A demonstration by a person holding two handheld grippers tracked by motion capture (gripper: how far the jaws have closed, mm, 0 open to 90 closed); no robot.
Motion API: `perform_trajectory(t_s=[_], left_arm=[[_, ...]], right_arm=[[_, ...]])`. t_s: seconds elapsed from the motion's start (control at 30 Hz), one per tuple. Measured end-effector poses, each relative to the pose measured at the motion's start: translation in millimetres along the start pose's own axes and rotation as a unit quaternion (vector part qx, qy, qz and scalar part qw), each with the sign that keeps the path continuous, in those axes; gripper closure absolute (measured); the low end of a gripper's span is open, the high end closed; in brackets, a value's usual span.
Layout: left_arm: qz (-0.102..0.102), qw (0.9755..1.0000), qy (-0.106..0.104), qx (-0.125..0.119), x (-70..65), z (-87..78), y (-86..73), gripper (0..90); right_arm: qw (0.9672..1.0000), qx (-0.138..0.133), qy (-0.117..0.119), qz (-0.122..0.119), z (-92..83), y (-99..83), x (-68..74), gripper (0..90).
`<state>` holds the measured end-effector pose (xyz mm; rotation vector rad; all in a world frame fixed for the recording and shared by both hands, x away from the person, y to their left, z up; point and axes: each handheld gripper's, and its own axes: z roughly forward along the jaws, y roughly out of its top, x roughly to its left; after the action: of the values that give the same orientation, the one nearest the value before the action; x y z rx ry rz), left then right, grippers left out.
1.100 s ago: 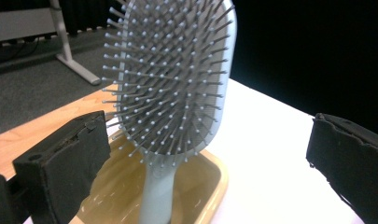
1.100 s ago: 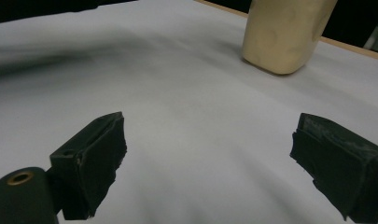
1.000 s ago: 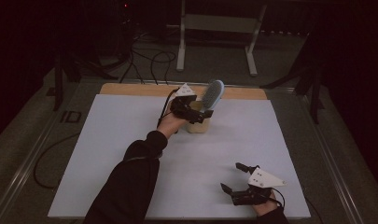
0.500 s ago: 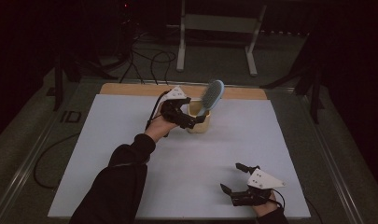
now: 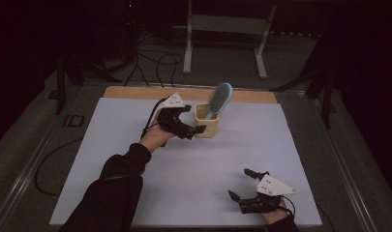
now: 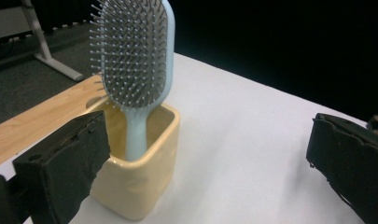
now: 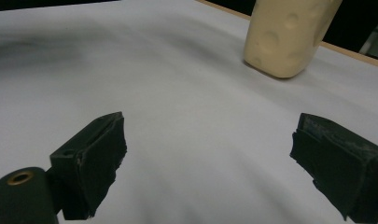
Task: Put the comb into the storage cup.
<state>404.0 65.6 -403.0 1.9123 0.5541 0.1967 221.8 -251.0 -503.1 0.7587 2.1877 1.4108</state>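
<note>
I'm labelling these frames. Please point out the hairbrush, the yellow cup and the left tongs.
hairbrush (image 6: 130, 51), left gripper view, on its bristle pad
yellow cup (image 6: 140, 182), left gripper view, on its front wall
left tongs (image 5: 191, 119), high view, midway between the fingertips

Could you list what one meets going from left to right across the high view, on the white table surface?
left gripper → yellow cup → hairbrush standing in it → right gripper, nearer the front edge.

The hairbrush (image 6: 139, 70) is showing a pale blue body with grey bristles. The cup (image 6: 144, 179) is showing cream yellow with dimples. The table (image 5: 184, 174) is showing white, edged in light wood. Both claw jaws are showing black.
</note>
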Motion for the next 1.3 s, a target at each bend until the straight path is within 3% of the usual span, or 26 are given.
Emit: perform_trajectory(t_s=[0.73, 1.03, 1.3], left_arm=[[0.005, 0.9995, 0.003, 0.033, -7.5, -39.9, -35.7, 0.0], [0.008, 0.9995, -0.001, 0.031, -15.9, -63.0, -48.8, 0.0], [0.010, 0.9988, 0.014, 0.046, -19.9, -81.9, -66.7, 0.0]], right_arm=[[1.0000, 0.000, 0.002, -0.002, 1.2, 0.6, 0.8, 9.6], [1.0000, 0.002, 0.004, -0.003, 2.2, 0.7, 1.3, 9.5], [1.0000, 0.003, 0.005, -0.002, 3.2, 0.9, 1.1, 9.5]])
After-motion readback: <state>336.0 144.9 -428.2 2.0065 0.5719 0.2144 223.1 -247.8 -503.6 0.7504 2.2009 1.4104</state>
